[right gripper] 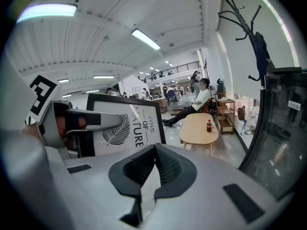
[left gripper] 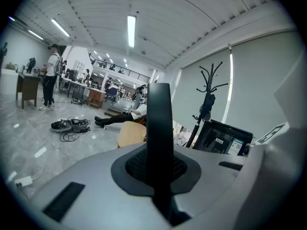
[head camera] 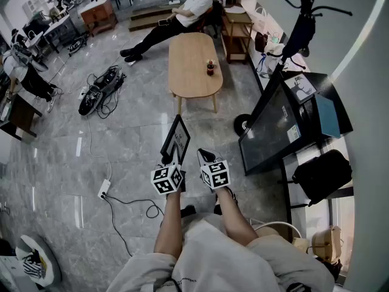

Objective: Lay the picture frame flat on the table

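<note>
Grey floor point(head camera: 67, 163) — left gripper point(head camera: 172, 162) clamps picture frame point(head camera: 177, 137); right gripper point(head camera: 204, 154) closed.

text log | picture frame point(right gripper: 125, 123) print | "OF NATURE" legible | small top word probably "LOVE"

I count two grippers, the left gripper point(head camera: 170, 163) and right gripper point(head camera: 203, 155), one picture frame point(head camera: 177, 139), one wooden table point(head camera: 191, 81) far off, one bottle point(head camera: 210, 67), one seated person point(head camera: 182, 12), one coat stand point(head camera: 302, 26) far right.
</note>
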